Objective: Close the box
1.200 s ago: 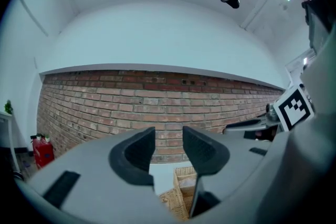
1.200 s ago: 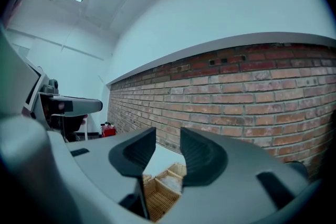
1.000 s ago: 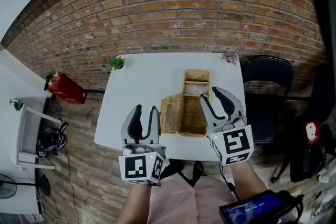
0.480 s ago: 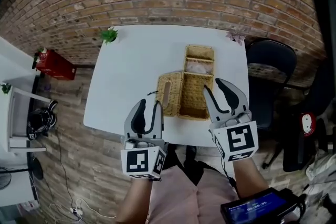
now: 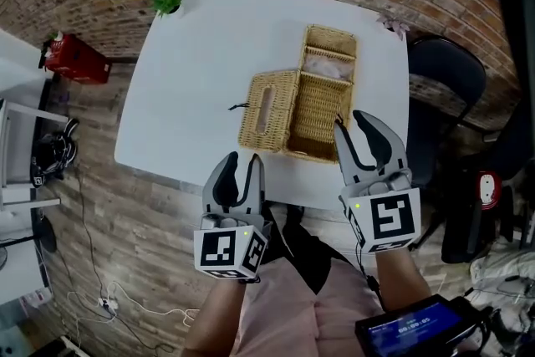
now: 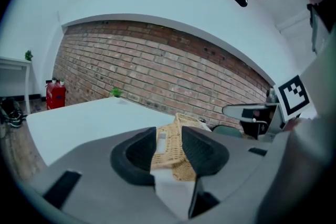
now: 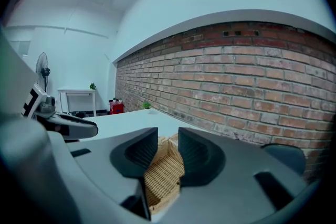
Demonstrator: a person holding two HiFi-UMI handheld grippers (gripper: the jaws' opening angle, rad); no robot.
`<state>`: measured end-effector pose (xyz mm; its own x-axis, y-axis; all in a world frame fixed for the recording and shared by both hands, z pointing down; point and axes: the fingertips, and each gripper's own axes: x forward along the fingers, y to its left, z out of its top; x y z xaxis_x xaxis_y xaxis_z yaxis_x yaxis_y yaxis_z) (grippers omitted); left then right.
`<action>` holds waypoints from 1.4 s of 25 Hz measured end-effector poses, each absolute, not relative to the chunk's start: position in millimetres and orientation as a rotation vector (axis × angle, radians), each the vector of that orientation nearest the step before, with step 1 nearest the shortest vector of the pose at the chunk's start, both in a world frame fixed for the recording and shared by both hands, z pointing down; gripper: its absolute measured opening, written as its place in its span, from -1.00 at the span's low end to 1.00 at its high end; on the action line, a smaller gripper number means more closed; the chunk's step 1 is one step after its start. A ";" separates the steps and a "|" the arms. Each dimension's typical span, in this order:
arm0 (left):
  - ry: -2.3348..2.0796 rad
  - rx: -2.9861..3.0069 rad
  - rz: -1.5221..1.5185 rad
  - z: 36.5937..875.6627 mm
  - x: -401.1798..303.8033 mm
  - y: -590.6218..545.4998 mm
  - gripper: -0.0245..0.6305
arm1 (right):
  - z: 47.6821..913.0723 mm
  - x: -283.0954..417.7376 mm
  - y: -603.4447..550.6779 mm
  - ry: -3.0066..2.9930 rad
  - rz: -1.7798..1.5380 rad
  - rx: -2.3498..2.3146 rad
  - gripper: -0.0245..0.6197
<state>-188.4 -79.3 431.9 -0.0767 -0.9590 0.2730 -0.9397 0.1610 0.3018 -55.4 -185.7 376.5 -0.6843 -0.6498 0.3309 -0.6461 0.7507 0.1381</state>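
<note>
Sinking toward wicker box [image 5: 322,96]; left claw [image 5: 241,163] wide, narrowing, empty; right claw [image 5: 353,130] narrowing, empty

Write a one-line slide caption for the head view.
Left gripper and right gripper, empty jaws just narrowing, hover near the open wicker box, its lid flat beside it on the white table.

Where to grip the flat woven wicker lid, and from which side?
Probably the free left edge of the woven wicker lid, near the small dark loop, coming from the left. It lies flat on the white table, right edge against the open wicker box.
</note>
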 end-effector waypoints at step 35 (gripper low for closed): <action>-1.129 0.833 -1.178 533.7 -187.7 -96.3 -0.35 | 407.4 -58.1 -202.1 -2.514 -0.005 1.018 -0.56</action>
<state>-187.7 -96.3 533.7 0.0021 -0.9738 0.2275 0.2688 0.2197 0.9378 -58.1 -202.1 407.4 -0.6402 -0.6651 0.3844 -0.6635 0.7309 0.1596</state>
